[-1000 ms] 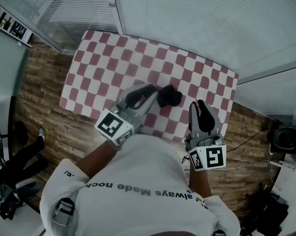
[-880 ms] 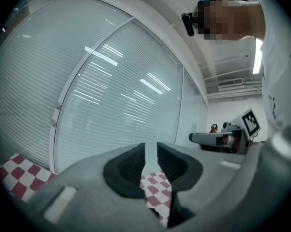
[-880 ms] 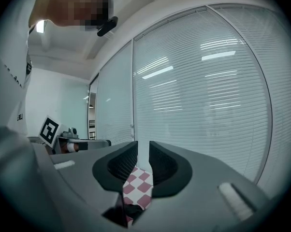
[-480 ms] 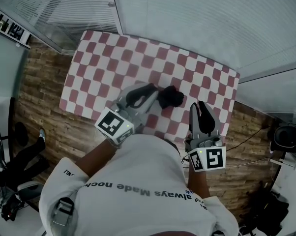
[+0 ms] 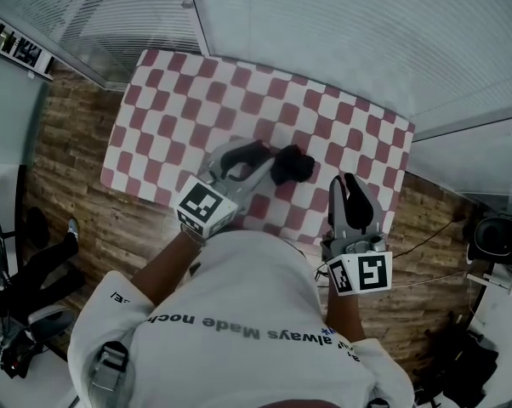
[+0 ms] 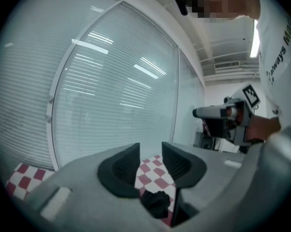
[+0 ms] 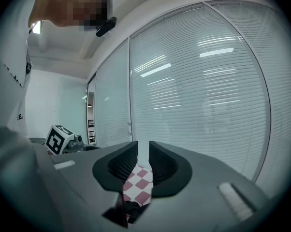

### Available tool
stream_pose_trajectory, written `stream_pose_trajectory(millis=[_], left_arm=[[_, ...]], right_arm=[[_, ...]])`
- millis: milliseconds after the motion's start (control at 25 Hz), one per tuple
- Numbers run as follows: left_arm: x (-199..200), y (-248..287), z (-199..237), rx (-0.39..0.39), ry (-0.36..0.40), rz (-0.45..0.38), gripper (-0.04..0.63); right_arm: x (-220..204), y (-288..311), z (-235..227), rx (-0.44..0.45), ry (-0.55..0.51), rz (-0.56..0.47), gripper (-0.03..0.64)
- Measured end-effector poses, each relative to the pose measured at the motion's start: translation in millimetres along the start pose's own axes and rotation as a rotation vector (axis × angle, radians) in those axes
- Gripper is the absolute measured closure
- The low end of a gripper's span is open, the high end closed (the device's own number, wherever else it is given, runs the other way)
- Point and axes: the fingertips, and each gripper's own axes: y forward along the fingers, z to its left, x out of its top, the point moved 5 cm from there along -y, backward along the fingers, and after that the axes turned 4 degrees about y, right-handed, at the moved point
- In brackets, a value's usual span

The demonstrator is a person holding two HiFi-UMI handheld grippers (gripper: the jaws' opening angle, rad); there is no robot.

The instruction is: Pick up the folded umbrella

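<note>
Left gripper (image 5: 264,155), right gripper (image 5: 348,182), one folded umbrella (image 5: 292,165)

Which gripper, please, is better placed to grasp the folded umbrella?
Probably left: the left gripper, jaws just opening and empty, points at the folded umbrella close ahead; the right gripper sits farther aside.

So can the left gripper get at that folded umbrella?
Probably yes: the fingers of the left gripper have just been opening with nothing between them, and the folded umbrella lies right ahead on the checked cloth.

Red-and-white checked table (image 5: 188,100), wood-plank floor (image 5: 69,160), glass walls with closed blinds (image 5: 341,32)
</note>
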Motion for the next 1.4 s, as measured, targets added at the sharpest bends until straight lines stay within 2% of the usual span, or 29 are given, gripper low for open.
stream_pose_trajectory(millis=[120, 440, 800, 960, 1200, 1400], left_arm=[[-21.7, 9.5, -4.2, -0.040, 0.066, 0.091, 0.411], [-88.5, 35.6, -14.1, -0.176, 0.240, 0.313, 0.339], [-160.6, 63.9, -19.6, -0.328, 0.302, 0.519, 0.231], [-188.8, 76.3, -19.9, -0.384, 0.329, 0.606, 0.151], [-225.9, 99.0, -11.6, -0.429, 0.405, 0.711, 0.149], [-259.6, 116.6, -11.0, -0.498, 0.427, 0.794, 0.144]], right_arm=[[-3.0, -1.4, -4.0, 0.001, 0.007, 0.005, 0.545], [-5.9, -2.3, -10.7, 0.013, 0.011, 0.013, 0.545], [-8.0, -6.8, -20.6, 0.010, 0.013, 0.017, 0.545], [-8.4, -10.2, -26.3, 0.001, 0.013, 0.020, 0.545], [-11.6, -15.5, -35.3, -0.019, 0.021, 0.029, 0.545], [-15.2, -20.2, -43.4, -0.038, 0.029, 0.034, 0.545]])
